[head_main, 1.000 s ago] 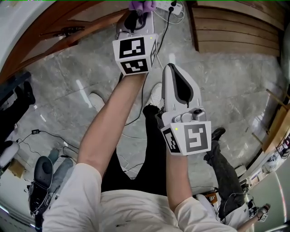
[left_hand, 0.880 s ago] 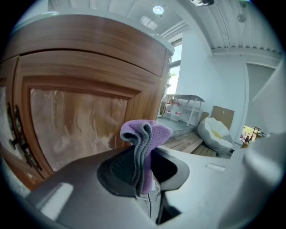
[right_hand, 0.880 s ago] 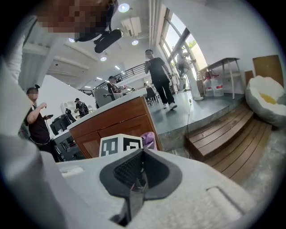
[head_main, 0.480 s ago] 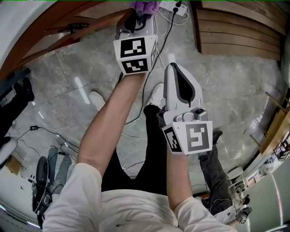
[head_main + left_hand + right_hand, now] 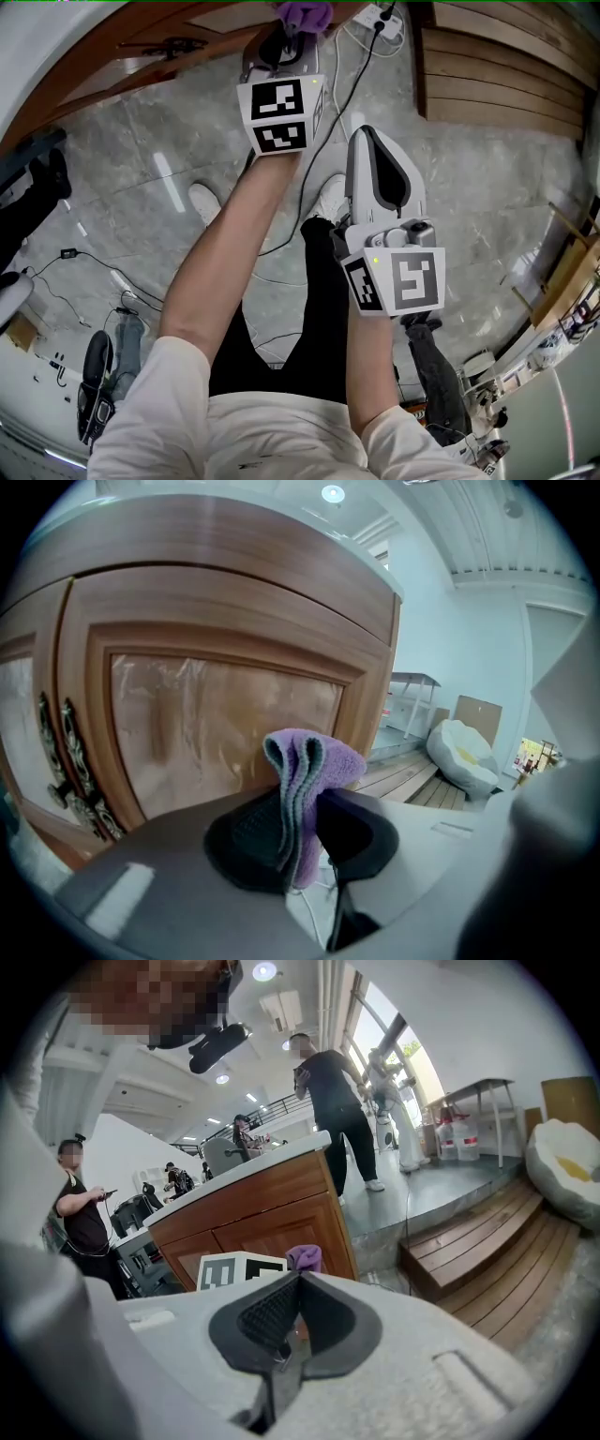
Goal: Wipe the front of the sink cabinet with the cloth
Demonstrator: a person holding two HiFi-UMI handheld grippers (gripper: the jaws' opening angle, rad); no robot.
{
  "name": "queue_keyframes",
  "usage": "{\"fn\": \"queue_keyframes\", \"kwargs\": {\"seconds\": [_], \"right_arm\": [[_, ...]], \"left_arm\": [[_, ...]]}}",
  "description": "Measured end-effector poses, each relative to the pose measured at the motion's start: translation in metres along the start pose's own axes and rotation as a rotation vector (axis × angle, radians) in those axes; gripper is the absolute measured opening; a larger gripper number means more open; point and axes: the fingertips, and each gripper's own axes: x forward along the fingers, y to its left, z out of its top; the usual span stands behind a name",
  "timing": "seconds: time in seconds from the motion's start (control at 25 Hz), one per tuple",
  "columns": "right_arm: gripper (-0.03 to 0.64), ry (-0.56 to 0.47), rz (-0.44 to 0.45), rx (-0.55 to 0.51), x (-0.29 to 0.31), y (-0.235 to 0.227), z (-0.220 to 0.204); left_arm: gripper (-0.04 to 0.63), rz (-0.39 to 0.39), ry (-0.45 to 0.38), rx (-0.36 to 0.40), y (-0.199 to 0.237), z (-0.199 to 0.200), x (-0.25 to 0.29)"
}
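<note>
Cabinet front is drawing closer ahead of the left gripper pinching the purple cloth, the right gripper trailing behind it pressed together, empty, so wiping seems imminent.

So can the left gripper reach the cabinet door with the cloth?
Probably yes. The left gripper holds the cloth up close in front of the door, and nothing shows between them.

More cloth shows by the cabinet (right tool drifted rightward).

Fuzzy cloth, glossy varnished wooden cabinet, polished stone floor.
</note>
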Motion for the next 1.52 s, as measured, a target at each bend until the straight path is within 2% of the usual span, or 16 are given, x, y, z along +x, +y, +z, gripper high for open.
{"fn": "queue_keyframes", "kwargs": {"seconds": [1.0,1.52], "right_arm": [[0.0,0.03,0.061,-0.049,0.026,0.066,0.0],[0.0,0.037,0.087,-0.067,0.035,0.098,-0.001]], "left_arm": [[0.077,0.121,0.029,-0.041,0.096,-0.01,-0.045],[0.077,0.149,0.033,-0.061,0.126,-0.011,-0.066]]}}
